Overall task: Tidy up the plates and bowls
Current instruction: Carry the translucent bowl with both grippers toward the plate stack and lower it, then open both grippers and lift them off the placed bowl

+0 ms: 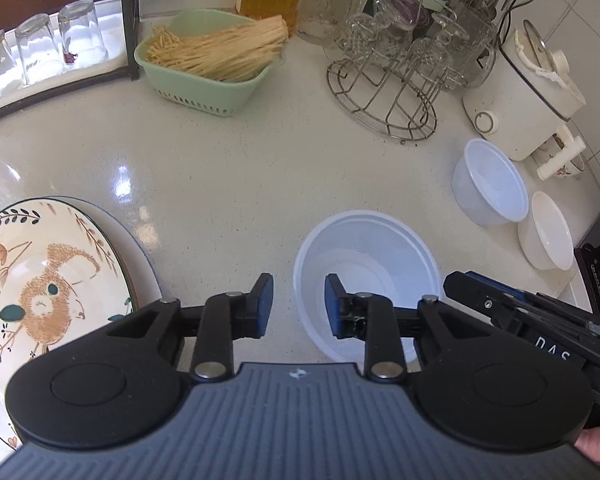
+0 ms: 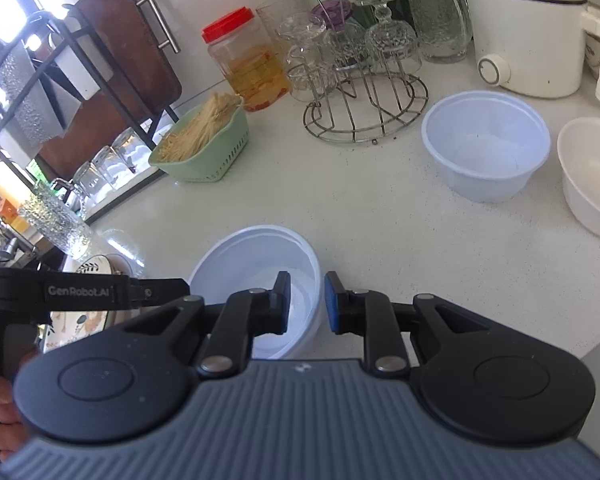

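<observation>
Two wrist views share one pale counter, and each shows things the other does not. The left wrist view shows most of a patterned plate at the near left edge of the counter. The right wrist view shows only a sliver of that plate behind the other tool. An off-white electric cooker stands at the far right. A green basket of dried noodles sits at the back, near a wire rack hung with upturned glasses. Only the right wrist view shows a brown cutting board leaning on the wall and all of a red-lidded jar.

Three bowls stand upright. The nearest bowl, translucent white, sits at the near centre, just beside the plate. A second translucent bowl and a smaller white bowl stand together in front of the cooker, well apart from the nearest one.

The left gripper has a moderate gap that straddles the nearest bowl's left rim, with counter and bowl showing on either side of the rim, so its pads are clear of it. The right gripper has a narrower gap over the bowl's right rim. I cannot tell whether its pads pinch the wall. A hand shows at the lower left of the right wrist view.
</observation>
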Tool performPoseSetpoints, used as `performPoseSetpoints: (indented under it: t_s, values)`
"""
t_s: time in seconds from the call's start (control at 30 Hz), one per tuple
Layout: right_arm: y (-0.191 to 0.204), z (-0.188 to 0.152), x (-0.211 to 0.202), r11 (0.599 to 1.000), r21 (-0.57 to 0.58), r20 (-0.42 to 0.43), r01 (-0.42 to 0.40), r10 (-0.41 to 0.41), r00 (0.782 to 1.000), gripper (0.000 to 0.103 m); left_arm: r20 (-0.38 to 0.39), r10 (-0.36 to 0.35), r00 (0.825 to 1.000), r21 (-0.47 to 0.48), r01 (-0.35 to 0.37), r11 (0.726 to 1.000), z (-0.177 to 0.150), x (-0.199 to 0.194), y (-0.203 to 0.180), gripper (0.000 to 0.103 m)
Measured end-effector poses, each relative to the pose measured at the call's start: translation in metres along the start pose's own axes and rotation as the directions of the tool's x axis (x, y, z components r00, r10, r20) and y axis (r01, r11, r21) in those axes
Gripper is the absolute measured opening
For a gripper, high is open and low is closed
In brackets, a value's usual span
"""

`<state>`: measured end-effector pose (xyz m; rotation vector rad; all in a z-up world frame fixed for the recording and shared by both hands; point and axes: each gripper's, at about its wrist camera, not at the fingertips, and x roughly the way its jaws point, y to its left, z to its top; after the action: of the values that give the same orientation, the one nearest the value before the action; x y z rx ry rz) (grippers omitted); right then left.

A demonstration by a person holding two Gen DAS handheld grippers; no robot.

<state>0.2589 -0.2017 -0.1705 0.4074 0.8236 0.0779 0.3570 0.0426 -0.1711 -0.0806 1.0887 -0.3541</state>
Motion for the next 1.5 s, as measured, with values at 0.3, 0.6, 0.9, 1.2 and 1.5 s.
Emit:
performPoseSetpoints:
  t_s: [0.3, 0.6, 0.9, 1.2, 1.5]
  values:
    - [-0.004, 0.015, -0.03, 1.0, -0.026, 0.065, -0.011, 0.013, 0.998, 0.022, 0.069, 0.006, 0.998, 0.001, -0.006, 1.0, 0.003, -0.03, -0.018, 0.032]
    - [-0.016, 0.027, -0.064, 0.999, -0.049, 0.136, -0.02, 0.027, 0.99, 0.022, 0.136, 0.014, 0.991, 0.013, -0.016, 1.0, 0.001, -0.064, -0.049, 0.032]
    - [-0.036, 0.032, -0.088, 0.997, -0.075, 0.177, -0.024, 0.037, 0.983, 0.022, 0.175, 0.018, 0.984, 0.005, -0.019, 1.0, -0.007, -0.076, -0.08, 0.032]
    - [-0.054, 0.039, -0.098, 0.998, -0.058, 0.176, -0.034, 0.044, 0.983, 0.022, 0.19, 0.023, 0.981, 0.013, -0.026, 1.0, -0.004, -0.075, -0.102, 0.032]
    - [-0.068, 0.047, -0.092, 0.998, -0.066, 0.182, -0.007, 0.019, 0.983, 0.022, 0.215, 0.021, 0.976, 0.043, -0.031, 0.999, 0.009, -0.079, -0.115, 0.032]
